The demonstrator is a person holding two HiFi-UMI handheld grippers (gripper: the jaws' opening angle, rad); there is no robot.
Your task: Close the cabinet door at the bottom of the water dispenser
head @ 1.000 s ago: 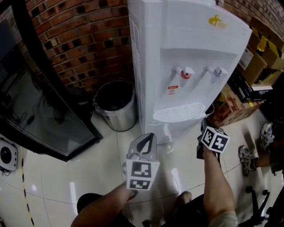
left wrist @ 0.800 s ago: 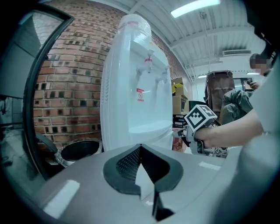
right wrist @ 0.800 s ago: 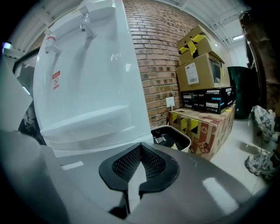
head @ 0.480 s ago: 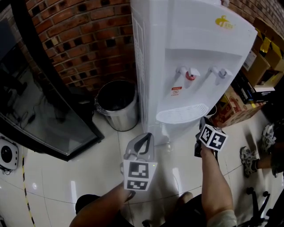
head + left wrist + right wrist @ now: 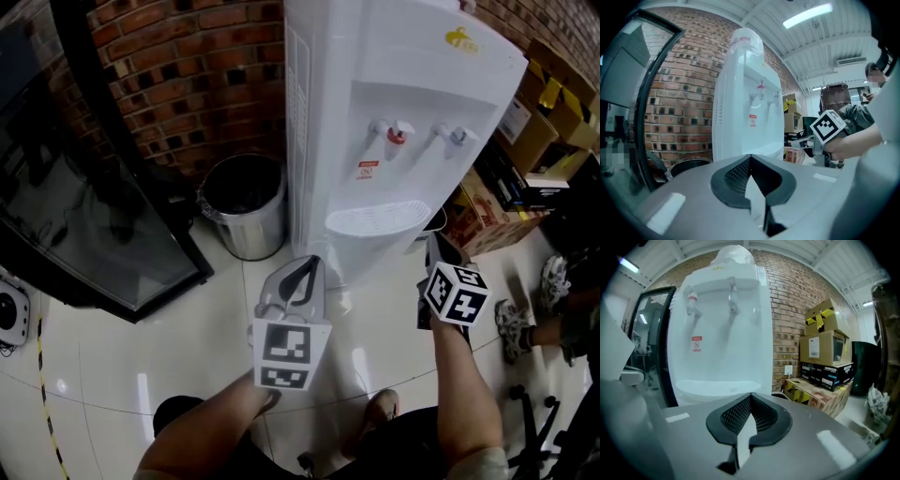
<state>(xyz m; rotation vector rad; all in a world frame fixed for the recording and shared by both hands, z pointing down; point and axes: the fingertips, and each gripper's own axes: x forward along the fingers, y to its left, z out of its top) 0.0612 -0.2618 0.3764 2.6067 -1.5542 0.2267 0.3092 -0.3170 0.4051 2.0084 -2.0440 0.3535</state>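
Claws: left claw and right claw both pinched together, empty, held off dispenser, door push seemingly finished.

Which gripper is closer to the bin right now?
Left. The left gripper is just beside the bin, before the dispenser's left corner; the right gripper is across the dispenser's front, near the boxes.

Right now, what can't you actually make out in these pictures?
- Cabinet door: head view, tucked under the drip tray of the water dispenser; gripper views, behind the left claw and right claw.
- Red label: print too small in every view.
- Bin: inside too dark, head view.
- Person: cut off by head view's right edge.
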